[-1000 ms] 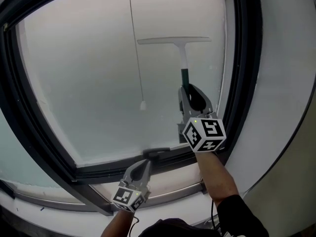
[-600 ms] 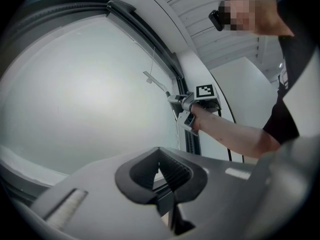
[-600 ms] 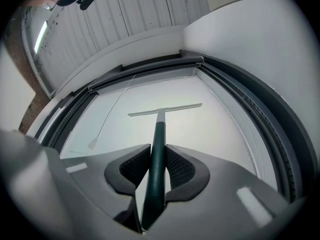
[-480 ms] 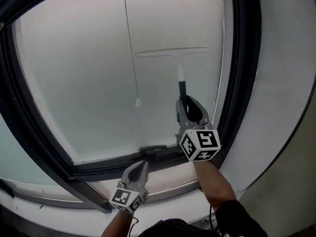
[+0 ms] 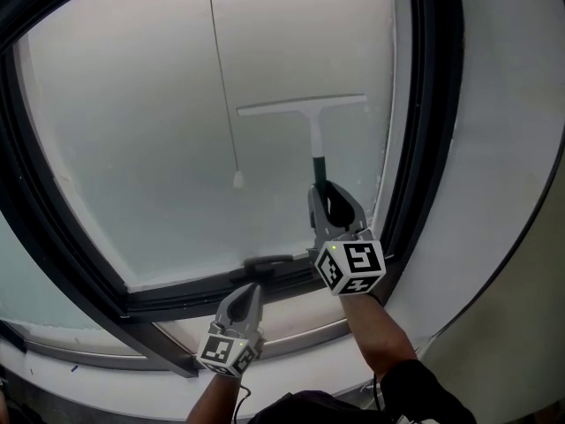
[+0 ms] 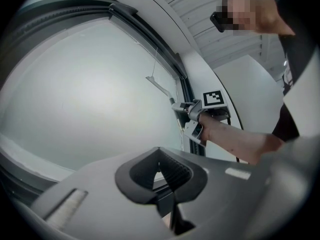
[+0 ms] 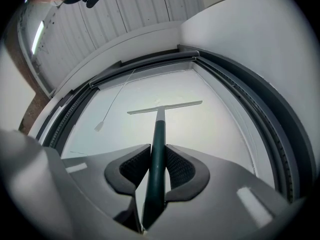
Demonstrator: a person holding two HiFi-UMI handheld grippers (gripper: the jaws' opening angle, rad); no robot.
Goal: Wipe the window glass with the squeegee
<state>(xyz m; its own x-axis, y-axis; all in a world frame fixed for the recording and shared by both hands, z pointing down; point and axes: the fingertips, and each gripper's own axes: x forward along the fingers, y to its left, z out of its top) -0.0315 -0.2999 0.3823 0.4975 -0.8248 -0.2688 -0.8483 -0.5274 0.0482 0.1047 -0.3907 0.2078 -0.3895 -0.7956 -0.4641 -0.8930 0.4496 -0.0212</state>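
**Squeegee on the pane, clamped in your right gripper**

In the head view, your right gripper (image 5: 328, 194) is up against the window glass (image 5: 150, 131). It holds a squeegee (image 5: 312, 135) whose pale blade lies level across the right part of the pane, near the dark window frame (image 5: 425, 104). A thin cord (image 5: 221, 78) hangs to the left of it, apart. Your left gripper (image 5: 248, 291) sits low by the bottom frame. Only the right gripper view shows the clamp: both ribbed pads press the dark green handle, one from each side. The handle turns white toward the blade. Only the left gripper view shows that gripper's jaws, drawn together with nothing between them.
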